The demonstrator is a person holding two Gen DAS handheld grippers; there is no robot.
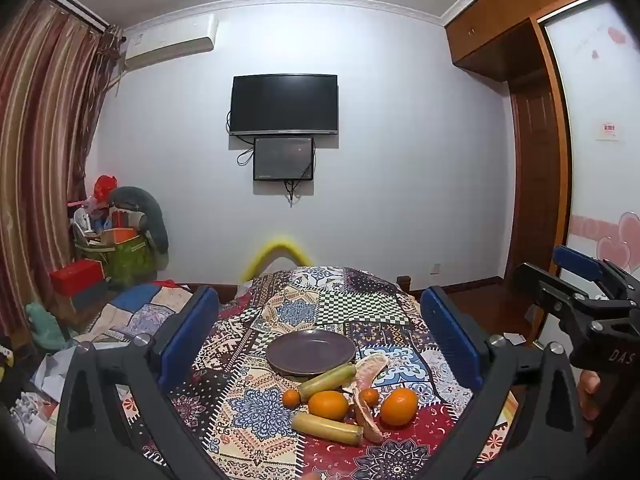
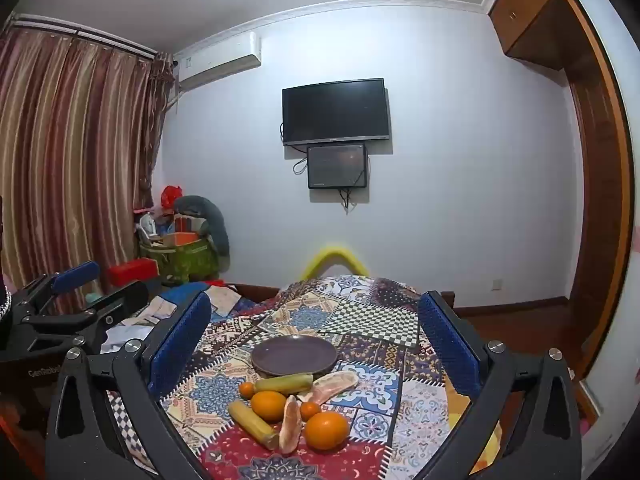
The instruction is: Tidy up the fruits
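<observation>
An empty dark purple plate [image 1: 311, 352] [image 2: 294, 355] sits on the patterned tablecloth [image 1: 256, 408] [image 2: 420, 412]. In front of it lie two large oranges [image 1: 328, 405] [image 1: 399, 406], two small tangerines [image 1: 291, 397] [image 1: 369, 397], two yellow-green sugarcane pieces [image 1: 328, 376] [image 1: 327, 428] and two pomelo wedges [image 1: 370, 366] [image 1: 366, 420]. The same fruits show in the right wrist view: oranges [image 2: 269, 405] [image 2: 326, 431], cane [image 2: 285, 383] [image 2: 253, 424], pomelo [image 2: 334, 386] [image 2: 291, 424]. My left gripper [image 1: 318, 330] and right gripper [image 2: 314, 330] are both open and empty, held above and short of the fruit.
The right gripper shows at the left view's right edge [image 1: 580, 296]; the left gripper at the right view's left edge [image 2: 72, 304]. Boxes and bags [image 1: 116, 256] pile up at the far left by the curtain. A wall TV [image 1: 285, 104] hangs ahead, a wardrobe [image 1: 536, 152] at right.
</observation>
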